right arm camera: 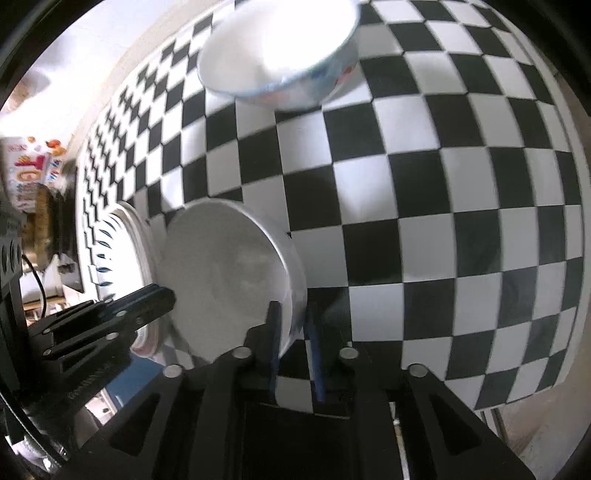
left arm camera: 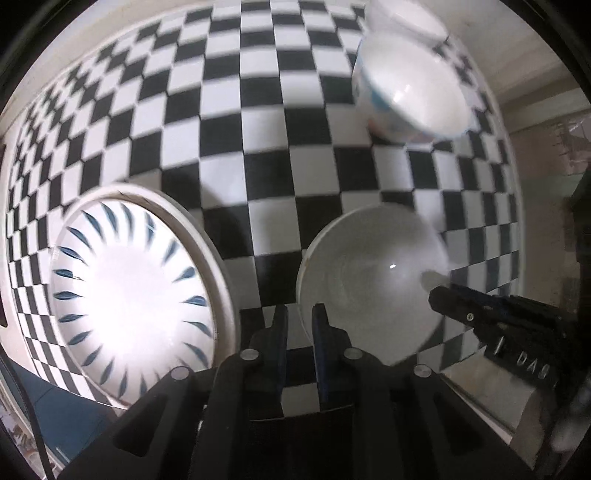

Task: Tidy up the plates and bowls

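A plain white bowl [left arm camera: 373, 280] [right arm camera: 225, 273] hangs above the checkered table. My right gripper [right arm camera: 293, 332] is shut on its rim, one finger inside and one outside; that gripper also shows in the left wrist view [left arm camera: 443, 295]. My left gripper [left arm camera: 300, 325] stands just left of the bowl's rim with a narrow gap between its fingers and holds nothing; it also shows in the right wrist view [right arm camera: 162, 295]. A plate with blue leaf marks [left arm camera: 133, 291] [right arm camera: 110, 251] lies at the left on a larger white plate. A white bowl with blue and red print [left arm camera: 410, 88] [right arm camera: 280, 55] stands farther back.
The black and white checkered cloth [left arm camera: 258, 129] [right arm camera: 443, 184] covers the table. Another white bowl [left arm camera: 406, 18] stands behind the printed one. The table's right edge [left arm camera: 513, 184] borders a room floor. Boxes and clutter [right arm camera: 33, 177] lie off the left side.
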The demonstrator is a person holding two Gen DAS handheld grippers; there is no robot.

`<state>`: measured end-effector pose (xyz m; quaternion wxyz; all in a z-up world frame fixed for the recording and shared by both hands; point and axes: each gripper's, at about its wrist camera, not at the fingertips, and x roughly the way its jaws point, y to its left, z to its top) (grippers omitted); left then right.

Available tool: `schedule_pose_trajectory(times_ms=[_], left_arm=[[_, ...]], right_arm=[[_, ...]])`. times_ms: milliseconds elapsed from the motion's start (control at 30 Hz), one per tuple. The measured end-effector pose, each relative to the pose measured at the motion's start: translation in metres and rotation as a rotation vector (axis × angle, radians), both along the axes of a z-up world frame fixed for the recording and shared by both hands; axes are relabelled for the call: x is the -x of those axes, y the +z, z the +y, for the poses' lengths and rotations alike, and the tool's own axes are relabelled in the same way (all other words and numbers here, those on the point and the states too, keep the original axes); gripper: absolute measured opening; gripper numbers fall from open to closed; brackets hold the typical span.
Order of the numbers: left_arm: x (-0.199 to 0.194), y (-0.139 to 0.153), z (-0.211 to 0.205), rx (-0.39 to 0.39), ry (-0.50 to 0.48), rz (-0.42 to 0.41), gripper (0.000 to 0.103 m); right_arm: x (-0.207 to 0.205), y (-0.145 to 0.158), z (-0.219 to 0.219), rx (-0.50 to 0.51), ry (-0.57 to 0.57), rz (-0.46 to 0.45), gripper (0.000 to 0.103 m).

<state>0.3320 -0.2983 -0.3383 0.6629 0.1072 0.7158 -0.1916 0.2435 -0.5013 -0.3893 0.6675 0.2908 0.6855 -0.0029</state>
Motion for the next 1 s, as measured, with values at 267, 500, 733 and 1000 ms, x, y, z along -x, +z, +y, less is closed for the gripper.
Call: schedule_pose_trajectory(times_ms=[267, 500, 733, 1000], left_arm=[[-0.065, 0.053, -0.026, 0.051, 0.038, -0.190, 0.025], [-0.163, 0.044, -0.102, 0.054, -0.011, -0.189, 0.025], [-0.227, 0.003, -0.179, 0.033, -0.100, -0.123, 0.025], [-0.257, -0.044, -0.228, 0.000, -0.153, -0.048, 0.025]], right_arm=[[-0.021, 0.068, -0.060, 0.110, -0.122, -0.204, 0.060], [-0.097, 0.069, -0.130, 0.157, -0.242, -0.227, 0.060], [-0.171, 0.041, -0.178, 0.118, -0.301, -0.184, 0.060], [-0.208, 0.001, -0.189, 0.075, -0.309, -0.096, 0.060]])
